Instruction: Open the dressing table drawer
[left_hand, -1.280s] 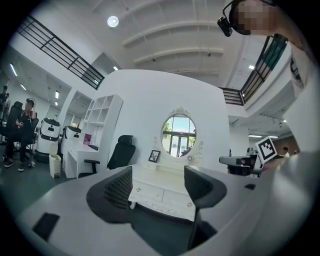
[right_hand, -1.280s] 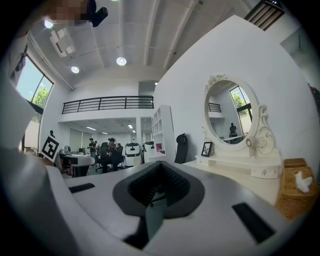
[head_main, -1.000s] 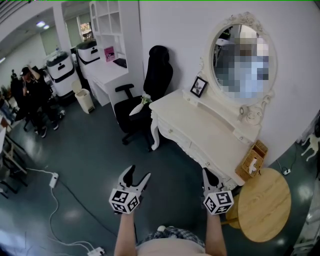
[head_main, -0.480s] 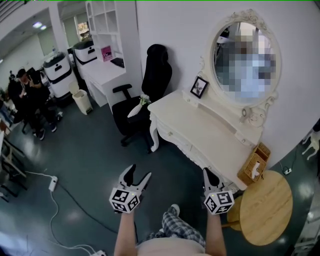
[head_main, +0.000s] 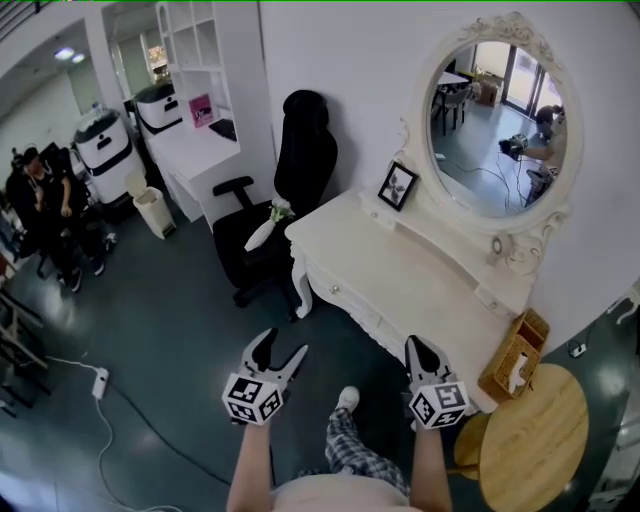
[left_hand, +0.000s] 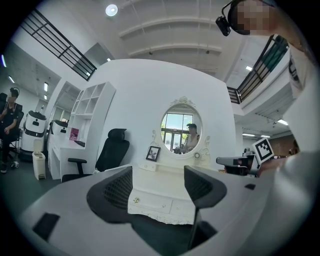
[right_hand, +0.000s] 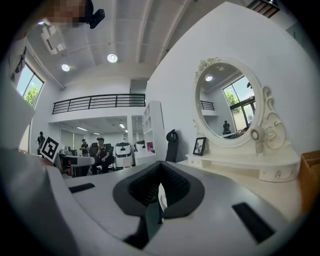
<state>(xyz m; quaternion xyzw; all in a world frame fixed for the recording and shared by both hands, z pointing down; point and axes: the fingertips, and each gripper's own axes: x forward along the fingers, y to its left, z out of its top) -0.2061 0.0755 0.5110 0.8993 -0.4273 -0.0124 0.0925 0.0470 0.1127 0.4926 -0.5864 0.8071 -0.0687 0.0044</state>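
Note:
The white dressing table (head_main: 420, 262) stands against the wall, its drawers (head_main: 352, 301) shut, with small knobs on their fronts. My left gripper (head_main: 280, 347) hangs open over the dark floor, short of the table's front. In the left gripper view the drawer front (left_hand: 152, 203) and a knob (left_hand: 136, 200) show between the spread jaws of the left gripper (left_hand: 157, 180). My right gripper (head_main: 418, 347) is shut and empty, close to the table's near front edge. In the right gripper view the right gripper (right_hand: 160, 176) points along the table top (right_hand: 250, 175).
A black office chair (head_main: 290, 190) stands at the table's far end. A round wooden side table (head_main: 530, 430) and a wicker tissue box (head_main: 515, 360) sit at the near right. An oval mirror (head_main: 497, 120) and photo frame (head_main: 397, 186) are on top. A cable and power strip (head_main: 98, 380) lie left.
The view has moved closer to the dressing table, and the person's foot has stepped forward below. Both grippers keep their pose: left open, right shut.

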